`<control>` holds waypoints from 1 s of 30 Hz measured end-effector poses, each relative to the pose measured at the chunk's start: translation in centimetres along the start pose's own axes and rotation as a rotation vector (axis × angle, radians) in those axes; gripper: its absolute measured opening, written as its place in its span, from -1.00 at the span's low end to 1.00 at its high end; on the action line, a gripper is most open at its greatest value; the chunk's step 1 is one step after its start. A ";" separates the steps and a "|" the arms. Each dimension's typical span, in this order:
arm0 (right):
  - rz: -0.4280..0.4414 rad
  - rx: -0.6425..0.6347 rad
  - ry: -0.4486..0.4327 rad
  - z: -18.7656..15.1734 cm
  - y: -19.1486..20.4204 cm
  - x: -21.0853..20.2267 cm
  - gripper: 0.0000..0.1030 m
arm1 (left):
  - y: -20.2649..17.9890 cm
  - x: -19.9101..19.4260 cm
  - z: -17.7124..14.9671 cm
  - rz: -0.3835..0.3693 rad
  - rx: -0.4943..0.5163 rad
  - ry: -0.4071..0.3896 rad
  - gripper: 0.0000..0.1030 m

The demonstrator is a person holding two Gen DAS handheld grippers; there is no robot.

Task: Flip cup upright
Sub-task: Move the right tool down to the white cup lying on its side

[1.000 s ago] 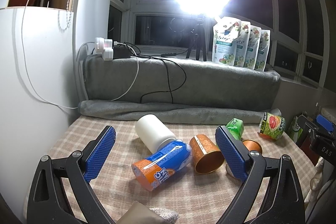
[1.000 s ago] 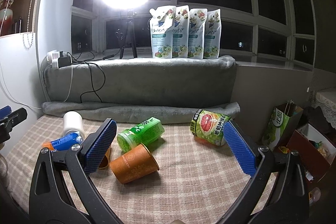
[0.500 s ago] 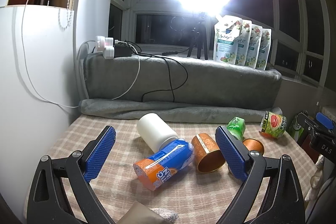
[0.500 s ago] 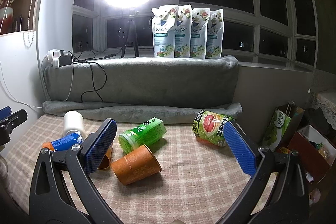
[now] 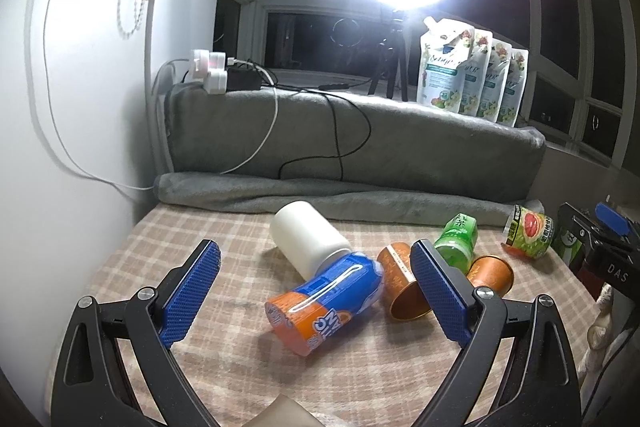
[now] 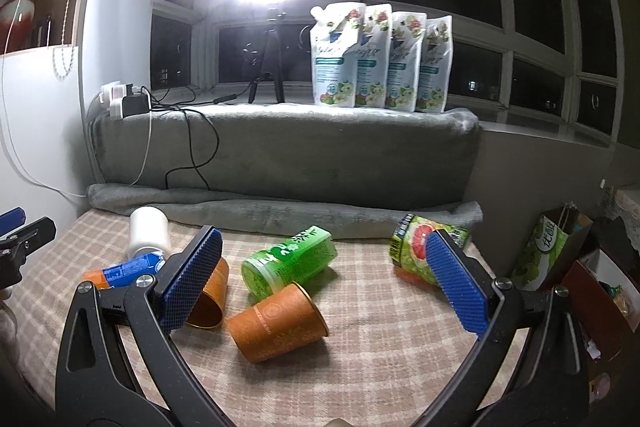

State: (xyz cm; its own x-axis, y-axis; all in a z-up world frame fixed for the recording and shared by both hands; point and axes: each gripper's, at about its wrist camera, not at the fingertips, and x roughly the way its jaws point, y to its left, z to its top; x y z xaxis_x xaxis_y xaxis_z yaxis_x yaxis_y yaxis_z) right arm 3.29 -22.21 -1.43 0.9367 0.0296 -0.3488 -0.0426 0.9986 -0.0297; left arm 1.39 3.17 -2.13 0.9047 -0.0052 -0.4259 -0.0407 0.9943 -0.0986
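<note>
Both tongs stand wide open and hold nothing: the left tongs (image 5: pixel 316 291) hover over a blue-and-orange can (image 5: pixel 326 301), the right tongs (image 6: pixel 324 283) over the orange paper cup (image 6: pixel 278 323). That cup lies on its side on the checked tabletop (image 6: pixel 380 343), just beside a green can (image 6: pixel 290 261). A second orange cup (image 5: pixel 398 287) lies tipped over nearby.
</note>
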 end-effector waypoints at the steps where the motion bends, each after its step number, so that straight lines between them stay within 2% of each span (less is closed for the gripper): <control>1: 0.008 -0.006 0.005 0.1 0.3 0.3 1.00 | 0.2 0.1 0.0 0.004 -0.002 0.005 0.86; 11: 0.153 -0.053 0.100 1.0 4.3 4.5 1.00 | 2.6 0.7 -0.8 0.034 -0.035 0.054 0.86; 19: 0.312 -0.112 0.244 1.9 8.5 9.2 1.00 | 4.6 0.7 -1.9 0.048 -0.072 0.097 0.86; 30: 0.468 -0.205 0.465 2.2 15.1 16.3 1.00 | 7.0 0.6 -3.5 0.064 -0.123 0.148 0.86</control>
State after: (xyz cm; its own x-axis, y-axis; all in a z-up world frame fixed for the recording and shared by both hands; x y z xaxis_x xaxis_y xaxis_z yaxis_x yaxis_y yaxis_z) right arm 18.67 -6.60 -5.55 0.5595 0.3887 -0.7320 -0.5140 0.8556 0.0614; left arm 0.15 9.76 -6.22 0.8270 0.0332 -0.5612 -0.1560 0.9726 -0.1723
